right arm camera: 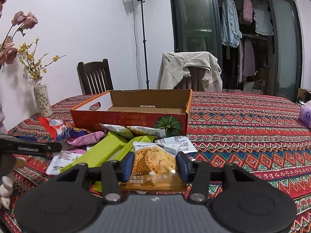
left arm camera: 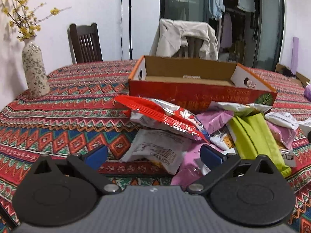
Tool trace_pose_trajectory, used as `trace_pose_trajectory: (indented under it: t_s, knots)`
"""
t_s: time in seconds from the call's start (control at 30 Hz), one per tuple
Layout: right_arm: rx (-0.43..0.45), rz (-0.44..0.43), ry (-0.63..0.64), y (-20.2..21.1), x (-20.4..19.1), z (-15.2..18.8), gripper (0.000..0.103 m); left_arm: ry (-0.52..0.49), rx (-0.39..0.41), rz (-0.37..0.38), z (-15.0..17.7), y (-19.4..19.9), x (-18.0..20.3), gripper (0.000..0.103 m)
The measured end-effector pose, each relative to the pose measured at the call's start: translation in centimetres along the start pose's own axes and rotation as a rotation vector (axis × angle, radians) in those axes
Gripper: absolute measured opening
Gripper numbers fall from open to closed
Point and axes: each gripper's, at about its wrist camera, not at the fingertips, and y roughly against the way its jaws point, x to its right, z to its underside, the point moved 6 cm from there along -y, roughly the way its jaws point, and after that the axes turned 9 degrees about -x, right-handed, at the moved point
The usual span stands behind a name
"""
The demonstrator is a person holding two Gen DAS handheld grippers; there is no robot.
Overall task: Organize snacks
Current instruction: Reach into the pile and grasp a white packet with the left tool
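An open red cardboard box [left arm camera: 200, 93] stands on the table with nothing visible inside; it also shows in the right wrist view [right arm camera: 128, 116]. A pile of snack packets lies in front of it: a red packet [left arm camera: 163, 116], pink packets [left arm camera: 215, 120], green bars [left arm camera: 256, 136] and white packets [left arm camera: 155, 149]. My left gripper [left arm camera: 153, 155] is open, its blue pads either side of a white packet and a pink one. My right gripper [right arm camera: 154, 165] is shut on a cracker packet [right arm camera: 154, 161], held just above the pile's near right edge.
A patterned red tablecloth [right arm camera: 243, 128] covers the table. A floral vase [left arm camera: 35, 71] with yellow blossoms stands at the left. Two chairs [right arm camera: 95, 77] stand behind the table, one draped with a beige jacket [right arm camera: 190, 68]. A purple tissue pack [right arm camera: 305, 114] lies at the right edge.
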Motion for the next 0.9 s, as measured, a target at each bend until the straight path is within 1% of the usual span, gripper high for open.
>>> trace_pose_trajectory:
  t_s: [0.07,0.13,0.23,0.27,0.4,0.43,0.53,0.7,0.73,0.77,0.8,0.9]
  knots:
    - [-0.002,0.002,0.0,-0.1,0.0,0.0,0.047,0.008,-0.014,-0.012,-0.5,-0.6,0.0,0.103]
    - [-0.004,0.004,-0.001,-0.2,0.1,0.1,0.047,0.004,-0.029,-0.008,-1.2,-1.3,0.0,0.103]
    - [-0.006,0.007,-0.005,-0.2,0.1,0.1,0.047,-0.001,-0.087,0.015,-1.7,-2.8,-0.1,0.103]
    - [-0.006,0.008,-0.007,-0.2,0.2,0.2,0.047,0.005,-0.11,0.028,-1.7,-3.4,-0.2,0.103]
    - [-0.01,0.011,-0.012,-0.3,0.3,0.3,0.047,0.049,-0.128,0.102,-1.6,-4.2,-0.6,0.102]
    - [-0.012,0.011,-0.013,-0.4,0.4,0.4,0.047,0.053,-0.128,0.114,-1.5,-4.1,-0.7,0.099]
    - [-0.014,0.009,-0.012,-0.5,0.3,0.5,0.047,0.063,-0.126,0.165,-1.5,-3.9,-0.9,0.084]
    - [-0.017,0.011,-0.012,-0.4,0.2,0.7,0.047,0.079,-0.106,0.161,-1.1,-3.4,-1.2,0.077]
    - [-0.017,0.012,-0.013,-0.4,0.3,0.7,0.047,0.083,-0.103,0.155,-1.1,-3.2,-1.4,0.075]
    - [-0.018,0.013,-0.013,-0.4,0.3,0.7,0.047,0.087,-0.101,0.157,-1.0,-3.0,-1.4,0.07]
    - [-0.018,0.014,-0.014,-0.4,0.3,0.7,0.047,0.092,-0.101,0.164,-0.9,-2.9,-1.6,0.07]
    - [-0.017,0.014,-0.013,-0.4,0.3,0.7,0.047,0.088,-0.092,0.155,-0.6,-2.3,-1.8,0.068]
